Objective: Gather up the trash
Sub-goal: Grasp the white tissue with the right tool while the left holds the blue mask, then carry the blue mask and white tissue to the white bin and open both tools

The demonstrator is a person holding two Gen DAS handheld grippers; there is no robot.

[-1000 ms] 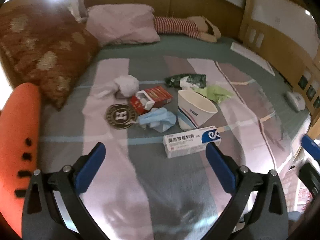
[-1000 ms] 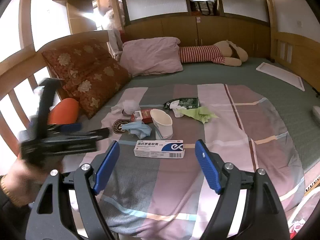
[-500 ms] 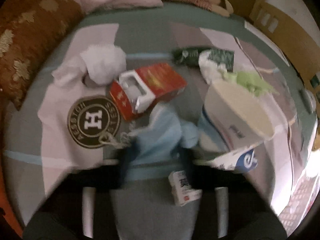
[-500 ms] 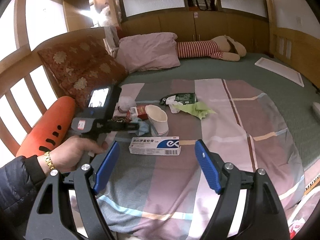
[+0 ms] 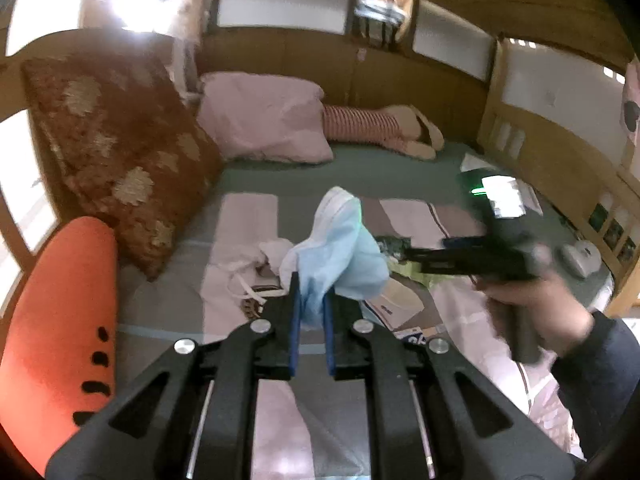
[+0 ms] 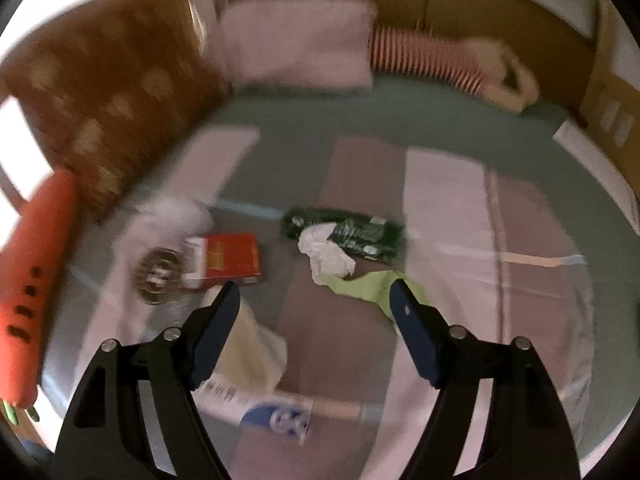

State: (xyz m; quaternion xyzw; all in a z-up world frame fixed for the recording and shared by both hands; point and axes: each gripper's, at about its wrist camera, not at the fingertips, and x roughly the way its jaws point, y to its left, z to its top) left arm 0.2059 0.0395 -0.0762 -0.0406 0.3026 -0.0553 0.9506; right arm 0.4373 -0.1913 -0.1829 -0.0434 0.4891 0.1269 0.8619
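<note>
My left gripper [image 5: 310, 304] is shut on a crumpled blue face mask [image 5: 340, 248], which hangs above the bed. My right gripper [image 6: 313, 286] hovers over the trash pile, tilted down, its jaws wide and closing with nothing between the pads. Under it lie a red box [image 6: 232, 256], a green wrapper [image 6: 352, 232], a white tissue [image 6: 326, 254], a light green tissue [image 6: 368, 288], a paper cup [image 6: 252, 344] and a white-and-blue ointment box [image 6: 272, 412]. In the left wrist view a hand [image 5: 536, 312] holds the right gripper at the right.
An orange carrot cushion [image 5: 56, 320] and a brown patterned cushion [image 5: 120, 160] line the left side of the bed. A pink pillow [image 5: 264, 120] and a striped plush toy [image 5: 380, 128] lie at the head. A round badge [image 6: 158, 272] sits left of the red box.
My left gripper dropped onto the blue mask, shut on it and lifted it off the bed. My right gripper swung forward over the pile and tipped downward.
</note>
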